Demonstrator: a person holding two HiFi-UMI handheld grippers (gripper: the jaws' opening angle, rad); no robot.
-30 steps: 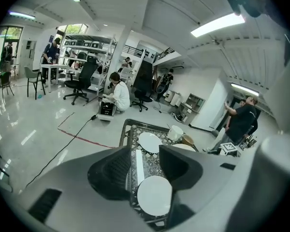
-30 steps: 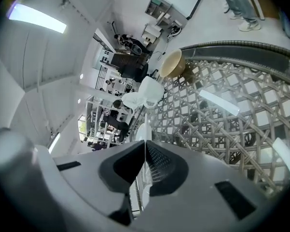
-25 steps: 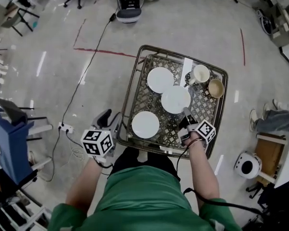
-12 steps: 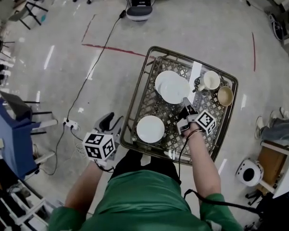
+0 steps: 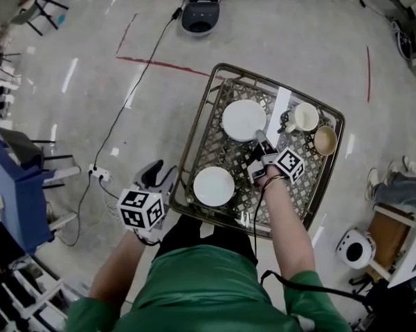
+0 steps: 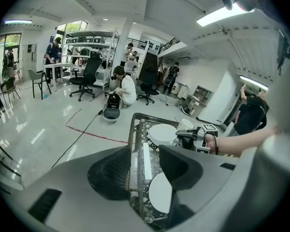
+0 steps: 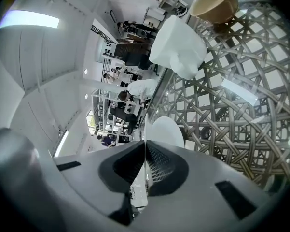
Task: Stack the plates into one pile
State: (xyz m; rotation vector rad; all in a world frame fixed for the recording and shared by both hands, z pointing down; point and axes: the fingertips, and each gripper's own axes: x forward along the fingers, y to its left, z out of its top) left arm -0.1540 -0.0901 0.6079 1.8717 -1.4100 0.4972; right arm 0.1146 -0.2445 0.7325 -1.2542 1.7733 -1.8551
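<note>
The top plate [image 5: 243, 120] lies over the far plate on the wire-lattice table [image 5: 194, 135], almost covering it. My right gripper [image 5: 260, 137] is shut on its near-right rim; whether it rests on the lower plate I cannot tell. In the right gripper view the jaws of the right gripper [image 7: 145, 151] pinch the thin white rim, and the plate [image 7: 168, 129] spreads beyond them. A third plate [image 5: 213, 186] sits at the table's near left. My left gripper [image 5: 155, 176] hangs open off the table's near-left corner, and the left gripper [image 6: 144, 164] has nothing between its jaws.
A white cup [image 5: 305, 116] and a brown cup [image 5: 325, 139] stand at the table's far right, next to a white paper strip [image 5: 279, 108]. A cable [image 5: 128, 95] and red tape cross the floor to the left. A white stool [image 5: 355, 245] stands at the right.
My right gripper has carried the middle plate away and to the left, over the far plate. The left gripper has stayed where it was.
</note>
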